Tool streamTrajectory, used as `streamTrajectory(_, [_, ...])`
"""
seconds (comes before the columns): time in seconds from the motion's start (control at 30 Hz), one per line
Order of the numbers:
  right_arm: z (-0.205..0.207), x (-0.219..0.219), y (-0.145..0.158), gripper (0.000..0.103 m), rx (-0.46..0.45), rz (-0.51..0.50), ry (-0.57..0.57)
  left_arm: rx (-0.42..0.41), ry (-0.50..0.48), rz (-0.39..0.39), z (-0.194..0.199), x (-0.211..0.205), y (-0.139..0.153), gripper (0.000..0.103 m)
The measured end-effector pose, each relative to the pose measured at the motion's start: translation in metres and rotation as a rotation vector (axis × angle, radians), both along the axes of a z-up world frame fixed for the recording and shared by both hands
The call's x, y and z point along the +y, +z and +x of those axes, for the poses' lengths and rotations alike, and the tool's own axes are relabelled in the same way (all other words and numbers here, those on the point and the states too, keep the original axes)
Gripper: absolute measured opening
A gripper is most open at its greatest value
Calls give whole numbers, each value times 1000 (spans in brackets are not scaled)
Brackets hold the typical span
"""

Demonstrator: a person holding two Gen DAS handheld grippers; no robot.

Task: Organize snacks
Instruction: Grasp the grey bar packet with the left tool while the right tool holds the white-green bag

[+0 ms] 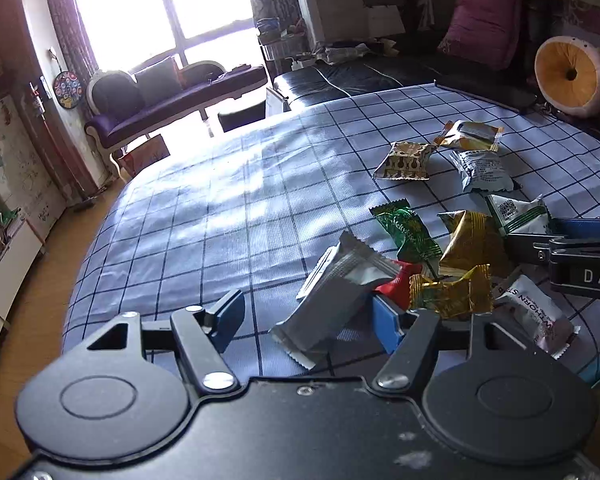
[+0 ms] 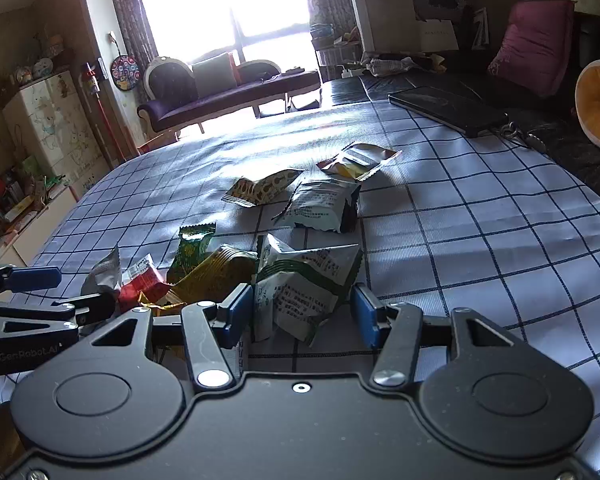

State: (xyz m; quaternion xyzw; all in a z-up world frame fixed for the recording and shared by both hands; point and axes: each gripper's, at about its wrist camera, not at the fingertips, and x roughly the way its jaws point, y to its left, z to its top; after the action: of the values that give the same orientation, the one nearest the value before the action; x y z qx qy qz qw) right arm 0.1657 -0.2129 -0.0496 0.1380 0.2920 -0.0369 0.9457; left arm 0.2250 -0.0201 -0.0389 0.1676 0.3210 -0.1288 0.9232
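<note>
Checked blue cloth [image 1: 228, 208] covers the bed, with a window and purple sofa beyond. Snack packets lie scattered on it, most of them heaped around one gold packet [image 1: 470, 242].

My left gripper [image 1: 310, 320] stands wide open, gripping nothing. A silver bar [image 1: 336, 296] lies between its fingers, left of the gold packet, its long axis tilted up and away to the right; the right pad [image 1: 386, 326] sits just beside it, the left pad well clear.

My right gripper [image 2: 298, 314] is open too, straddling a white-green packet [image 2: 304, 292] without pressing it.

I count about eleven packets: one silver, one red, one green, two gold, several pale. The left gripper is nearer the bar.
</note>
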Motion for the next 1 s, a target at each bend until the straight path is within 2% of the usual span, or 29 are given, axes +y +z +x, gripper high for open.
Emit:
streamTrajectory(0.17, [0, 1, 0, 60, -2, -12, 4, 1, -12, 8, 6, -8, 1, 69])
streamTrajectory(0.23, [0, 2, 0, 59, -4, -14, 3, 24, -10, -21, 7, -7, 2, 60])
streamTrajectory(0.3, [-1, 3, 0, 58, -7, -17, 3, 66, -2, -72, 9, -5, 4, 44])
streamTrajectory(0.4, [-2, 4, 0, 56, -14, -25, 5, 90, 46, -118, 9, 1, 7, 33])
streamTrajectory(0.5, [-4, 4, 0, 55, -18, -29, 6, 137, 75, -177, 8, 9, 11, 28])
streamTrajectory(0.6, [-5, 2, 1, 55, -20, -14, 4, 179, 93, -221, 6, 17, 16, 27])
streamTrajectory(0.67, [-6, 1, 1, 55, -21, -6, 3, 180, 90, -220, 1, 19, 17, 27])
streamTrajectory(0.73, [-5, 0, 1, 55, -20, -1, 2, 164, 87, -195, -1, 17, 16, 27])
streamTrajectory(0.87, [-5, 0, 1, 55, -20, -5, 7, 129, 86, -137, 2, 9, 10, 37])
streamTrajectory(1.0, [-4, -1, 1, 55, -17, 1, 9, 94, 70, -96, 8, 0, 8, 43])
